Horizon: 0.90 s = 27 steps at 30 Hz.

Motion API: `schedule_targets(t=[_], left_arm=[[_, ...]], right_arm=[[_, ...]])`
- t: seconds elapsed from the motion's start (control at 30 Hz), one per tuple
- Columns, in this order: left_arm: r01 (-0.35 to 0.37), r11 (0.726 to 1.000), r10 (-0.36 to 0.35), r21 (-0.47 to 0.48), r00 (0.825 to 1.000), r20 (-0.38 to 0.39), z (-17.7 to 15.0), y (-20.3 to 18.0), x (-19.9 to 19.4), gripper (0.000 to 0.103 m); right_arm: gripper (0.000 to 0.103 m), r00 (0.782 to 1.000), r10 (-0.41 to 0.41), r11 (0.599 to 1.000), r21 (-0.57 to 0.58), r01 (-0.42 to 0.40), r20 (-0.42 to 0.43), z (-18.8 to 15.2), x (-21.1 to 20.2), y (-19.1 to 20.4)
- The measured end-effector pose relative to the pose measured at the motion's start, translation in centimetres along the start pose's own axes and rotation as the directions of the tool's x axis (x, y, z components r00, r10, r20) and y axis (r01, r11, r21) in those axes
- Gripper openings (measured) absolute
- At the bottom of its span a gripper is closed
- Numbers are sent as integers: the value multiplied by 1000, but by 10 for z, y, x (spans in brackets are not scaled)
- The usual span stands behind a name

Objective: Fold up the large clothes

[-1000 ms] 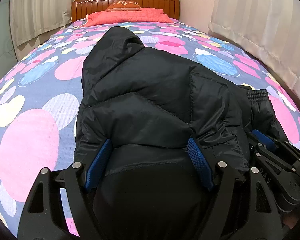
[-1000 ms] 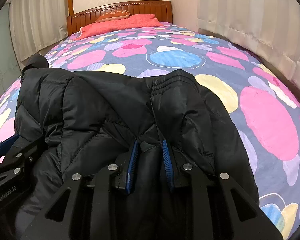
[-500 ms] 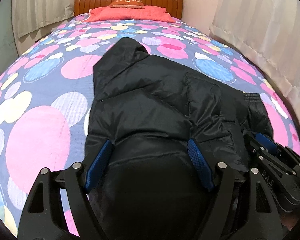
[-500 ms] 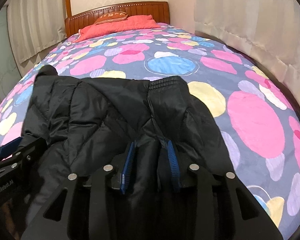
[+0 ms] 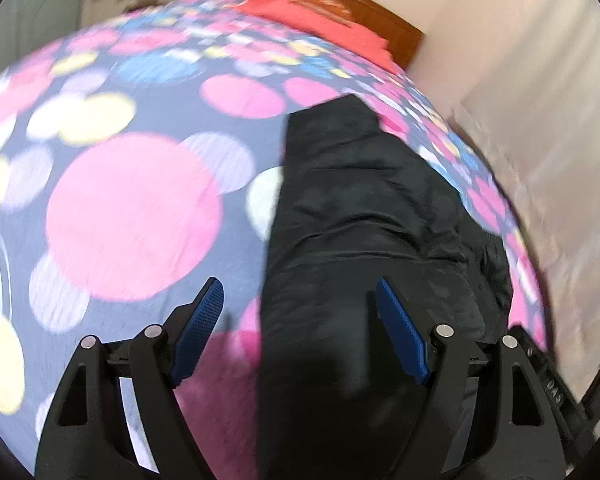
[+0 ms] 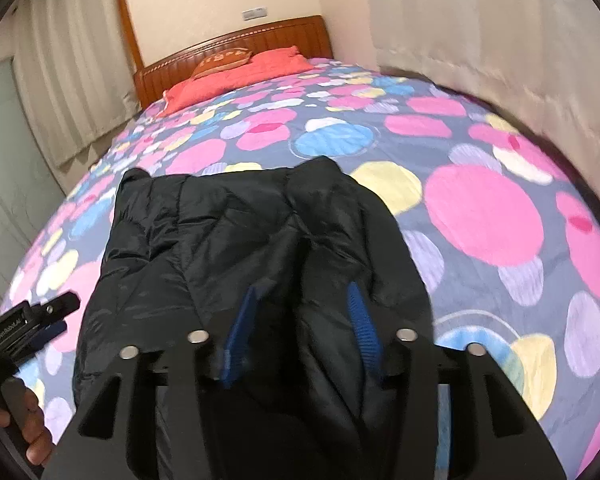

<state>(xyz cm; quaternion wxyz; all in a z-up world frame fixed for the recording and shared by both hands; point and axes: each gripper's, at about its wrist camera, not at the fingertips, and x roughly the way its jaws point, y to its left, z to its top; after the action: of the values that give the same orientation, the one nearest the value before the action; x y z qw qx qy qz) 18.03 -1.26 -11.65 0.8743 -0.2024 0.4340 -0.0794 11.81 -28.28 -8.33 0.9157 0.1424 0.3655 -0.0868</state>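
A black puffy hooded jacket (image 5: pixel 360 208) lies folded lengthwise on the bed. In the left wrist view my left gripper (image 5: pixel 299 286) hovers open and wide above the jacket's left edge, gripping nothing. This view is blurred and tilted. In the right wrist view my right gripper (image 6: pixel 305 288) has its jaws opening, with a raised fold of the jacket (image 6: pixel 260 232) still between the blue pads, which no longer pinch it. The left gripper (image 6: pixel 66 314) shows at the left edge there, held by a hand (image 6: pixel 30 420).
The bedspread (image 6: pixel 484 208), dark blue with pink, yellow and blue circles, spreads wide on both sides of the jacket. A red pillow (image 6: pixel 236 76) lies against the wooden headboard (image 6: pixel 260 36) at the far end. Curtains (image 6: pixel 480 32) hang along the right side.
My right gripper has opened off the jacket fold and drawn back a little. The left gripper, still open, has swung left and rolled, so the jacket now sits right of its centre.
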Motion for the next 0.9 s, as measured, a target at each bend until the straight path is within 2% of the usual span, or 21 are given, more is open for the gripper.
schedule_targets(t=[0.13, 0.23, 0.33, 0.43, 0.47, 0.63, 0.73, 0.9], left_arm=[[65, 985, -69, -158, 997, -26, -2, 34, 2, 78], [134, 949, -154, -284, 987, -49, -6, 55, 10, 78], [205, 899, -251, -388, 965, -71, -12, 66, 25, 79], [254, 878, -310, -406, 947, -79, -15, 65, 38, 81], [263, 876, -319, -405, 945, -76, -16, 65, 40, 85], [308, 866, -360, -394, 931, -64, -11, 55, 50, 88], [322, 862, -378, -392, 923, -73, -6, 52, 58, 89], [344, 828, -421, -442, 903, -86, 0, 48, 73, 89]], right_arm=[[55, 1000, 27, 997, 77, -27, -1, 3, 0, -24], [56, 998, 64, 987, 148, -62, -11, 6, 5, -41], [59, 993, 117, 962, 251, -105, -30, 8, 20, -66], [62, 985, 164, 929, 345, -137, -51, 10, 40, -86], [63, 983, 177, 919, 366, -145, -55, 10, 44, -91], [69, 962, 266, 866, 454, -209, -65, 12, 72, -111], [69, 935, 351, 818, 503, -280, -52, 11, 85, -113], [75, 900, 436, 760, 548, -349, -32, 10, 95, -114]])
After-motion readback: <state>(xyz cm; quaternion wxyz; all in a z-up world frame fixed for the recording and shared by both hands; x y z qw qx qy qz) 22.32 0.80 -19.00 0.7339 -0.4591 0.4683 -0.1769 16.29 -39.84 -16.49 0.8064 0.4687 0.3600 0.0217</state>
